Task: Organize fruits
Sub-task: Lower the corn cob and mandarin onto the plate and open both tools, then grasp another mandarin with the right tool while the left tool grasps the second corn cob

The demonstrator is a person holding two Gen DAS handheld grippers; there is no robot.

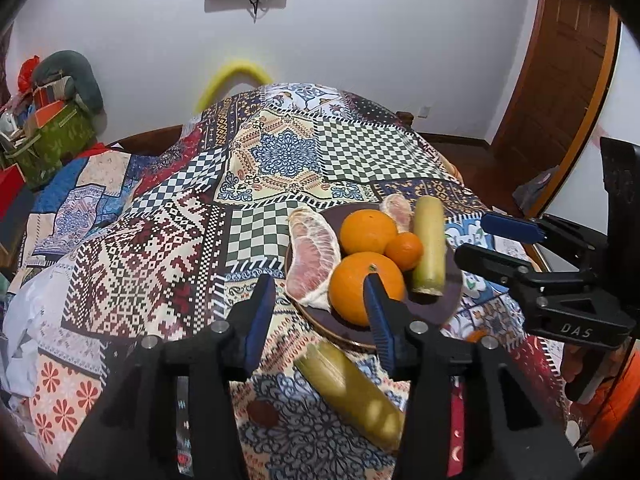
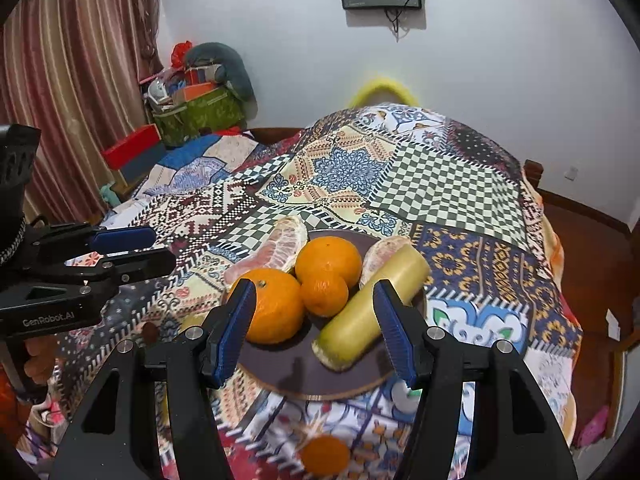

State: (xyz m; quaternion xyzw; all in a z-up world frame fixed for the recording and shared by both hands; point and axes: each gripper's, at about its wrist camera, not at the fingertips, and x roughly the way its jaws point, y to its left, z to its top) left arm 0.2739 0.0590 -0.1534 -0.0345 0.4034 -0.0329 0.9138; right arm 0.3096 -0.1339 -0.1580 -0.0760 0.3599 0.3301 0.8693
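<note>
Nearest us, a loose sugarcane piece (image 1: 352,390) lies on the patchwork cloth (image 1: 132,264) just in front of the dark plate (image 1: 452,300), and a small tangerine (image 2: 325,455) sits on the cloth below our right gripper (image 2: 316,332). Both our grippers hang with jaws apart and nothing between them; the left gripper (image 1: 320,320) hovers over the near sugarcane piece and the plate's near rim. We judge the step in hand to be gathering these two stragglers onto the plate. To do it well we would close across the cane's narrow width near its middle, so it stays level, then lay it beside the sugarcane piece on the plate (image 2: 372,308). The plate already holds two oranges (image 2: 329,260), a smaller tangerine, and pomelo segments (image 1: 314,258), so the open room is its bare near part. Farther off, the cloth-covered desk is free, but it curves down at the right edge.
</note>
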